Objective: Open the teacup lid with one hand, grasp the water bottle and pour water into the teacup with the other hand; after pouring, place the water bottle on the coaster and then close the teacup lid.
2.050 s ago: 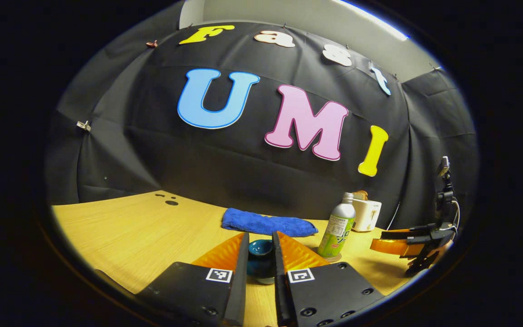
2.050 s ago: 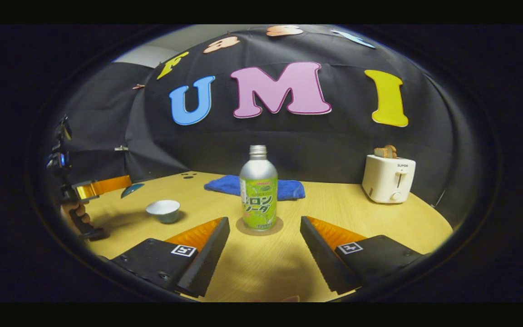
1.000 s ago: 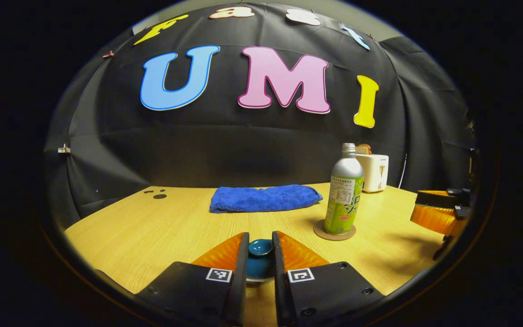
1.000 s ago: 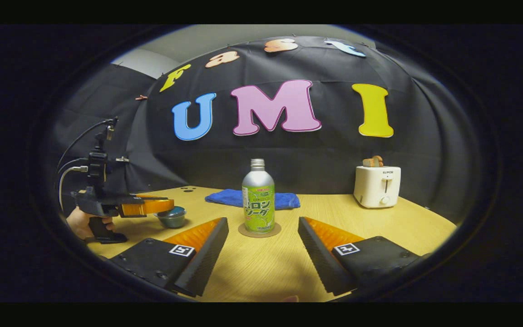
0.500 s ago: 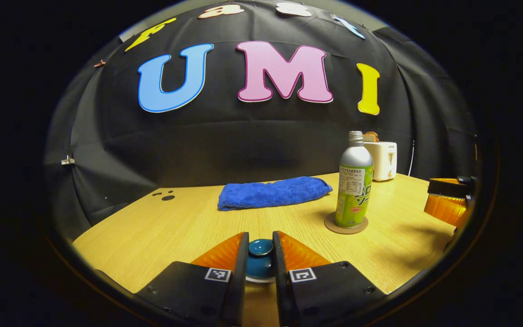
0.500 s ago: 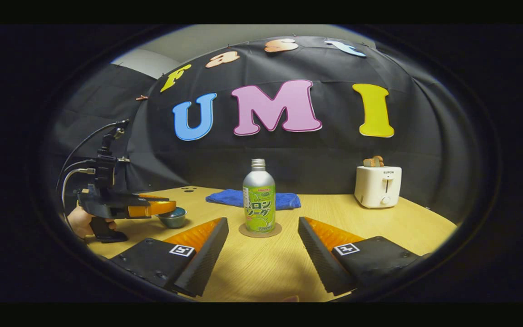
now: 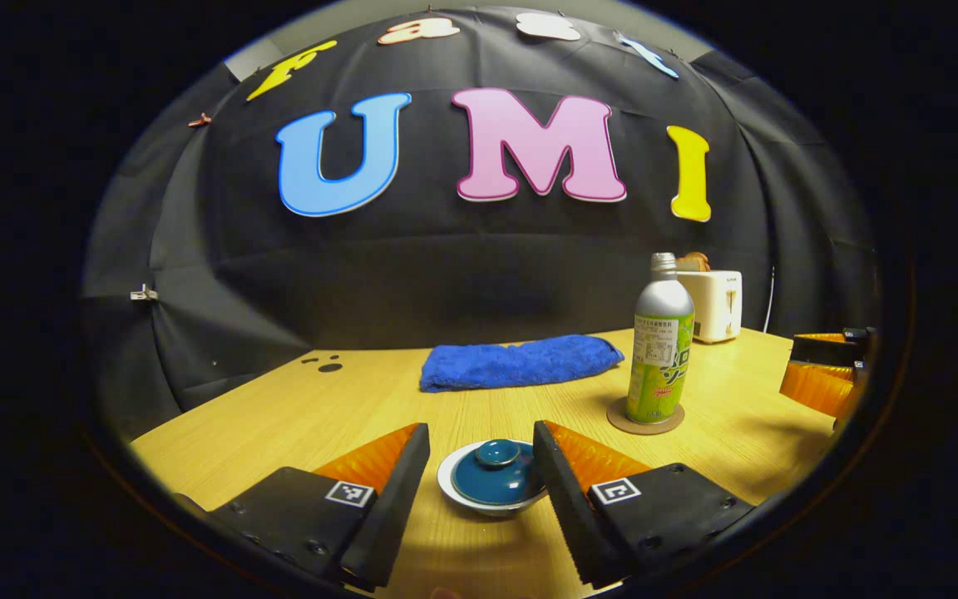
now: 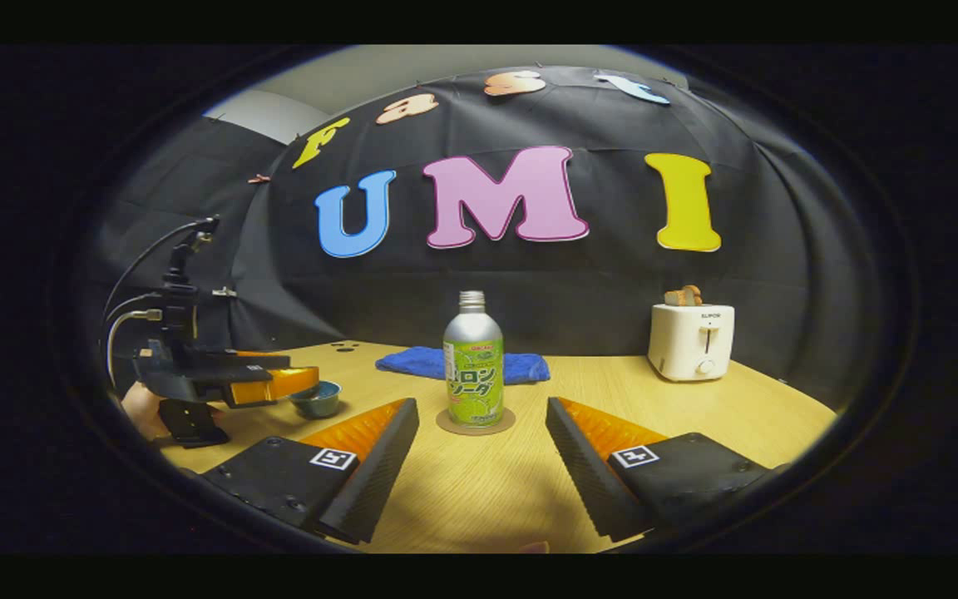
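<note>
My left gripper (image 7: 479, 487): jaws now spread, lid (image 7: 496, 474) released onto teacup (image 7: 456, 491) between them. My right gripper (image 8: 483, 466) open; water bottle (image 8: 473, 359) ahead on coaster (image 8: 446, 423). Task looks complete.

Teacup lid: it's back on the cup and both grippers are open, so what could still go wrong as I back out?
The lid looks off-centre on the teacup, with more rim showing on one side, so it may not be fully seated. The left gripper straddles the cup with its fingers close beside it; a crooked retreat could knock it. The water bottle stands upright on the coaster ahead of the right gripper; pushing forward could tip it.
</note>
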`<state>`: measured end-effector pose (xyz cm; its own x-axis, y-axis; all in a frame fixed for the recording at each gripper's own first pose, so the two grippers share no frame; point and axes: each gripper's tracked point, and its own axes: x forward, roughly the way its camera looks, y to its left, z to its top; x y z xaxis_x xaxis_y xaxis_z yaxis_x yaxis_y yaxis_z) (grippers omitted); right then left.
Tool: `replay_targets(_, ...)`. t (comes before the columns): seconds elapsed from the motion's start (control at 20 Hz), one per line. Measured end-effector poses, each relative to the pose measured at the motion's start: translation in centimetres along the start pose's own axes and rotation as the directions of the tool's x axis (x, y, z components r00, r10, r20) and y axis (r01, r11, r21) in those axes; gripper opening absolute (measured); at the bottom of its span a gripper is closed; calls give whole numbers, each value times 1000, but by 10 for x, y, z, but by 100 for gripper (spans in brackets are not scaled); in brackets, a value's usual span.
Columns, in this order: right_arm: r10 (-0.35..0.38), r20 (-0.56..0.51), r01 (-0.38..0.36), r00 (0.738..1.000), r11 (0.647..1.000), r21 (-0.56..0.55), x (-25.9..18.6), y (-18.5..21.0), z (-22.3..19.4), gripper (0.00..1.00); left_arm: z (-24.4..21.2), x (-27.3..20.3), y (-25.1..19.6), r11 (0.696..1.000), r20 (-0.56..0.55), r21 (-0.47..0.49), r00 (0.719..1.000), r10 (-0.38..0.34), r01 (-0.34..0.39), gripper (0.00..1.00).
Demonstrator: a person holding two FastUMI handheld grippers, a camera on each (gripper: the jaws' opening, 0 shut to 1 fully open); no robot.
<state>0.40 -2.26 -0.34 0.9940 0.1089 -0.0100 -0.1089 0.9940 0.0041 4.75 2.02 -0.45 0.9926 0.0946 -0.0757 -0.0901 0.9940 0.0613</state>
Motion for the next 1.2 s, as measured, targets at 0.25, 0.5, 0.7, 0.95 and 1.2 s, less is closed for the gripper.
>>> replay_targets(0.25, -13, 1, 13, 1000, 1000, -1, 0, -3, 0, 95, 8, -15, 1, 999, 75, -47, 997, 24, -20, 90)
replay_targets(0.5, -35, 2, 35, 999, 999, -1, 0, -6, 0, 95, 7, -20, 0, 998, 72, -60, 997, 32, -28, 94)
replay_targets(0.7, -31, 1, 31, 1000, 1000, -1, 0, -5, 0, 95, 6, -20, 1, 997, 69, -61, 997, 41, -37, 94)
replay_targets(0.95, -31, 1, 31, 1000, 1000, -1, 1, -5, 0, 95, 7, -20, 1, 998, 70, -61, 997, 40, -36, 93)
replay_targets(1.2, -21, 3, 21, 1000, 1000, -1, -1, -3, 0, 95, 7, -21, -3, 998, 71, -59, 997, 18, -13, 93)
